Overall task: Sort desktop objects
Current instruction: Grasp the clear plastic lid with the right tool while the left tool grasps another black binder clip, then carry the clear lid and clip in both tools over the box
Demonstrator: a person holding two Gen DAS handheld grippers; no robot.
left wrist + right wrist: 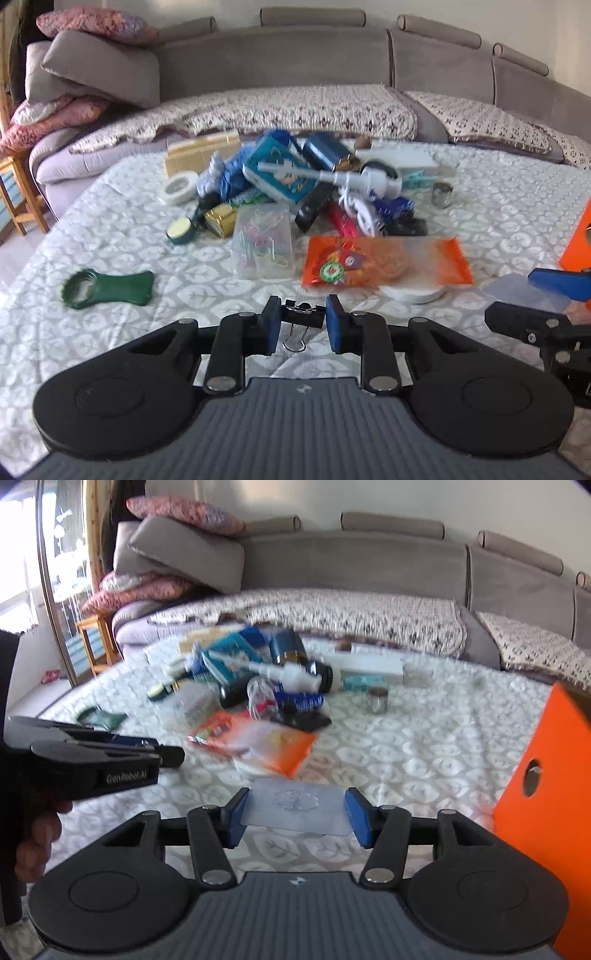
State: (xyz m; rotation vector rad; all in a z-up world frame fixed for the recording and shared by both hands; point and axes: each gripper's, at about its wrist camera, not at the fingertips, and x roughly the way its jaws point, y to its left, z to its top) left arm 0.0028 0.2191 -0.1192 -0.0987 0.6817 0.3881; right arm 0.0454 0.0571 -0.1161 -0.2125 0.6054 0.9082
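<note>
Black metal binder clip (300,314) with silver wire handles sits clamped between the blue pads of the left hand-held gripper (300,320), above the worktop (155,332) with its grey-white leaf-patterned cloth. The right hand-held gripper (295,814) stands about half open and holds a clear flat plastic card (295,808) by its two short edges. Beyond lie an orange snack packet (384,264), a clear box of coloured paper clips (264,238) and a green bottle opener (107,288). An orange box (535,812) stands at the right.

The left gripper (300,320) clamps a black binder clip (302,314) above the patterned cloth (110,229).
</note>
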